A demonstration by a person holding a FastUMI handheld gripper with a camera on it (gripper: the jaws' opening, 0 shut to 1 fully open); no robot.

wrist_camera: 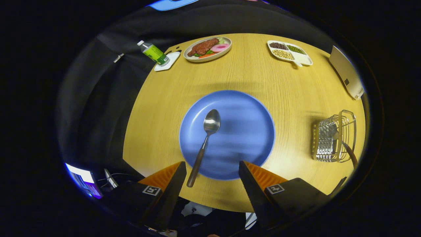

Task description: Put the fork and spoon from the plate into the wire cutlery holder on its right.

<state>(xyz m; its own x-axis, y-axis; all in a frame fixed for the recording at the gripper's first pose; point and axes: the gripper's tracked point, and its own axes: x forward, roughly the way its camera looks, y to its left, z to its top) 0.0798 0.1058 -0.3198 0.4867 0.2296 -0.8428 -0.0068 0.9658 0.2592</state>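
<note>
A bottle (153,52) is seen lying tilted at the table's (236,79) far left edge, resting partly on a white coaster (167,61). Beside it, an oval dish (207,49) is loaded with meat, a pink slice and greens. At the centre, the blue plate (245,131) is occupied by the spoon (206,138) alone; its bowl lies on the plate's left half, while its handle is run out over the near rim onto the table, ending just inside the left finger. The gripper (212,172) is held with its fingers wide apart above the plate's near rim, nothing clamped. Further back, a divided tray (289,52) is filled with beans of several colours. At the right, the wire holder (334,140) is placed, with a dark handle seen leaning out of it.
</note>
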